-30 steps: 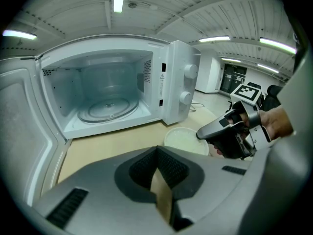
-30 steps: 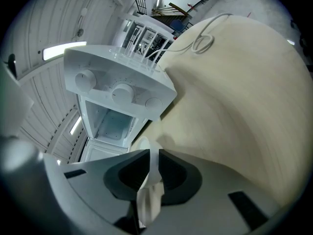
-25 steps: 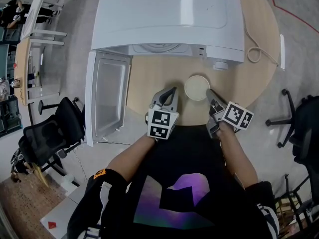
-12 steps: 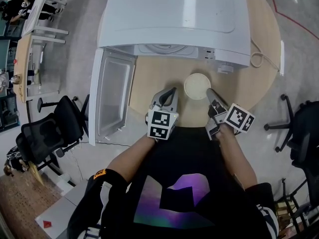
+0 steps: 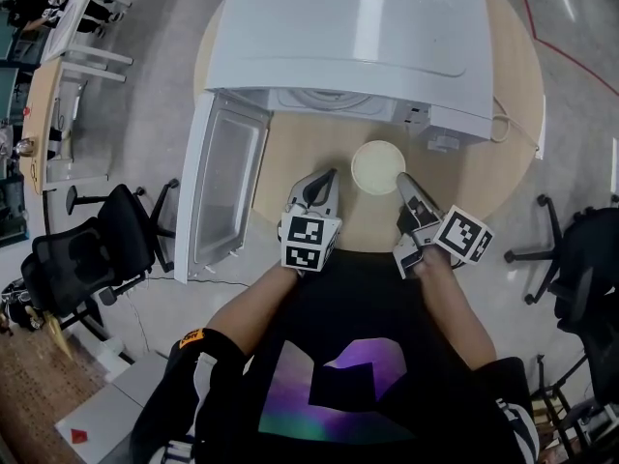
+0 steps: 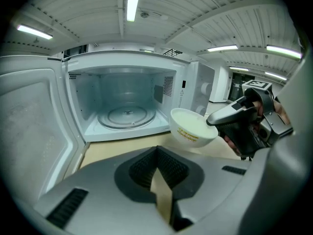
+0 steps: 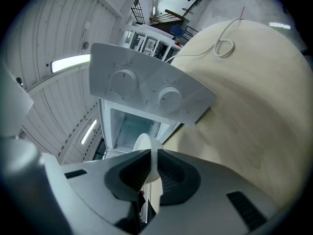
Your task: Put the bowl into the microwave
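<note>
Before the open microwave [image 5: 353, 42], the right gripper [image 5: 405, 182] pinches the bowl [image 5: 377, 166] by its rim for insertion, while the left gripper [image 5: 323, 182], jaws pressed together, waits empty alongside.

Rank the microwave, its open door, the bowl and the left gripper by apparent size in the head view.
Largest to smallest: microwave, door, left gripper, bowl. The gripper sits nearer the camera, so those two are unsure.

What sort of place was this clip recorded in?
Probably an open office or lab rather than a home kitchen: the microwave sits on a round wooden table, swivel office chairs stand on either side, and other desks stand beyond.
</note>
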### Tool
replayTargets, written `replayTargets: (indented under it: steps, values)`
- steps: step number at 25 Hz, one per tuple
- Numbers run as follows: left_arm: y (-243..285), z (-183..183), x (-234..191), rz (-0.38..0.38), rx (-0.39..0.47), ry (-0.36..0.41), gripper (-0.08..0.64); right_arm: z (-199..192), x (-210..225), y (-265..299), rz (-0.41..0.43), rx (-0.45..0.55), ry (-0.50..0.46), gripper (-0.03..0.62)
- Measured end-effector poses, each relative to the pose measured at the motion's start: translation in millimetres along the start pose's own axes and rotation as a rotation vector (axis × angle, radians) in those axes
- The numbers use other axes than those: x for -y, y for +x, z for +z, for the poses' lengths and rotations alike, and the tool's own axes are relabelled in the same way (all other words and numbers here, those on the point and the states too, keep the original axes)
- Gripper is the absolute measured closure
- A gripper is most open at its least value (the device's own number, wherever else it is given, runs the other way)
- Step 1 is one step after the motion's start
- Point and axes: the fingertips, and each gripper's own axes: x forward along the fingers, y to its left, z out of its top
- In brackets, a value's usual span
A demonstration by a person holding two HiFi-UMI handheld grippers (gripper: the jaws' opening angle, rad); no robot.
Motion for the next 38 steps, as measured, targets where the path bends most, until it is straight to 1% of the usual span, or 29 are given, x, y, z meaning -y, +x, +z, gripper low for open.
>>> replayTargets:
  steps: [10, 17, 20, 21, 24, 26, 29, 38]
  values:
    - [-9.5, 12.1, -28.8, 0.036, 0.047, -0.048, 0.514, -6.2, -31.6, 18.5, 0.025, -0.008, 0.006, 0.538]
    - [-13.5, 15.7, -49.3, 0.054, 0.065, -0.076, 0.514, -11.0, -44.4, 33.5, 0.02, -0.021, 0.007, 0.54]
    - [-14.7, 16.4, -58.7, 0.06, 0.07, -0.082, 0.514, -13.3, -58.9, 44.6, 0.067, -0.02, 0.013, 0.539]
    - [-15.3, 16.9, -61.2, 0.061, 0.072, -0.083, 0.514, -14.0, -61.7, 47.3, 0.071, -0.02, 0.011, 0.539]
    - [-17.2, 19.2, -67.3, 0.062, 0.076, -0.085, 0.514, -15.7, -60.1, 50.8, 0.032, -0.022, 0.005, 0.538]
    - [-17.5, 20.9, -72.0, 0.063, 0.08, -0.086, 0.514, -16.1, -64.7, 56.0, 0.042, -0.019, 0.008, 0.539]
    - [-17.7, 22.6, -78.5, 0.063, 0.085, -0.088, 0.514, -16.8, -62.0, 59.9, 0.005, -0.015, 0.009, 0.539]
    - [-13.0, 32.7, -93.4, 0.045, 0.11, -0.098, 0.514, -11.8, -72.9, 76.6, -0.016, 0.019, 0.009, 0.54]
